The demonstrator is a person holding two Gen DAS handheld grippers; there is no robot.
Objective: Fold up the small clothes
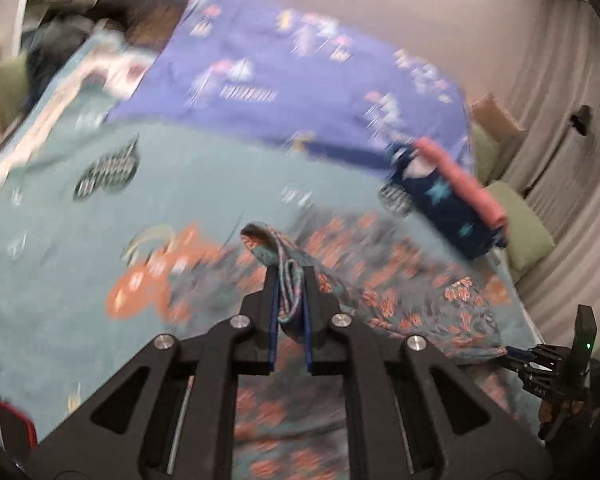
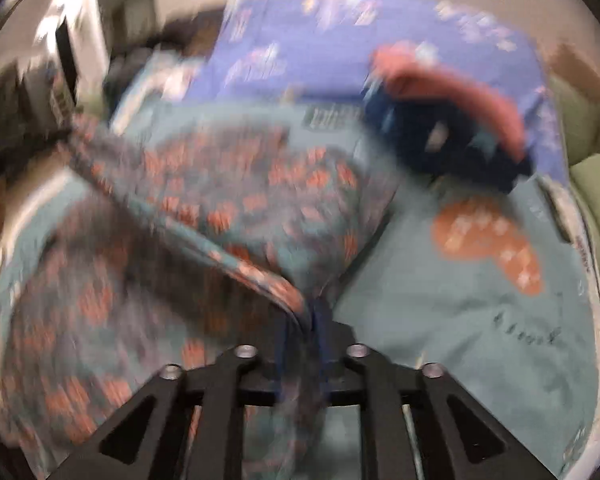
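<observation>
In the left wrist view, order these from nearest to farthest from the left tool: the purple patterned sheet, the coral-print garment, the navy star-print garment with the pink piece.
1. Coral-print garment: pinched in the left tool, spreading right.
2. Navy star-print garment with the pink piece: farther back, to the right.
3. Purple patterned sheet: farthest, across the back.

Patterned garment (image 1: 400, 280) on bedspread (image 1: 60, 240); folded pile (image 1: 452, 208) behind, right.

Left gripper (image 1: 291, 300): matte black angular frame, triangular cut-outs, four silver round screws, blue pads lining its narrow fingers (image 1: 271, 304). Right gripper (image 2: 306, 320), lower middle, same black build, same silver screws, blue pads, all blurred.
</observation>
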